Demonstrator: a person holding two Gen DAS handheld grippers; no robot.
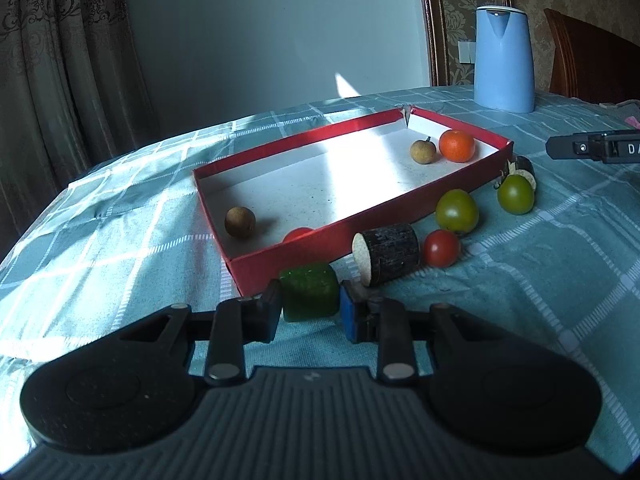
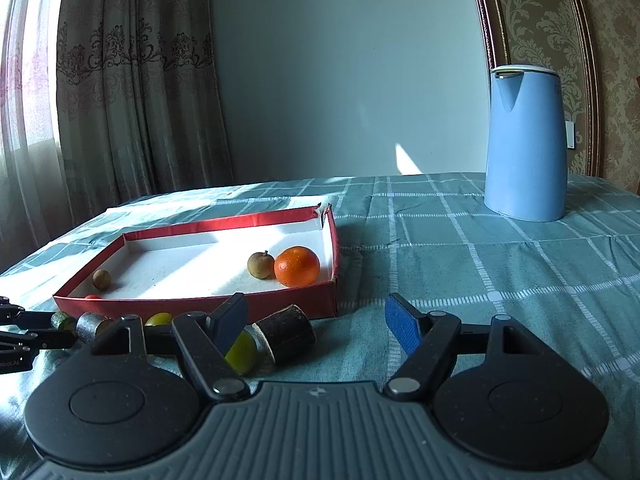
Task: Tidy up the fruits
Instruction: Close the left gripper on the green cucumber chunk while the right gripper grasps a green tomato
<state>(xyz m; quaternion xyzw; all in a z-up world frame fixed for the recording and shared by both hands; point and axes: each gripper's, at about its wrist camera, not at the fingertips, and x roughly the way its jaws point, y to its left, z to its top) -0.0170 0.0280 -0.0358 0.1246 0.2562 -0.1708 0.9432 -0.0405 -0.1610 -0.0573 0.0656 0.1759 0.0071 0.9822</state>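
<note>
Sunlight falls across a shallow red cardboard tray with a white floor (image 1: 420,200), which lies on the counter covered by a teal checked cloth (image 1: 540,280). Inside the tray, an orange mandarin (image 1: 457,145) sits touching a small brown longan with a stem (image 1: 423,151) near the far right corner; a second round brown longan (image 1: 240,222) and a red tomato (image 1: 298,234), half hidden by the wall, lie at the near end.

The left tool (image 1: 310,306) is low at the tray's near corner, its fingers set around a green cube-shaped fruit piece (image 1: 309,294); the left pad touches it, while contact on the right side is unclear. Just beside it lies a dark bark-covered cylinder with a pale cut end (image 1: 387,253), then a small red tomato (image 1: 441,248), two green tomatoes (image 1: 457,211) (image 1: 515,194), and another dark cylinder (image 1: 522,168) against the tray's right wall.

The right tool (image 2: 316,326) is spread wide and holds nothing, hovering over the cloth in front of the tray. A tall light blue kettle (image 2: 524,140) stands well apart at the back
</note>
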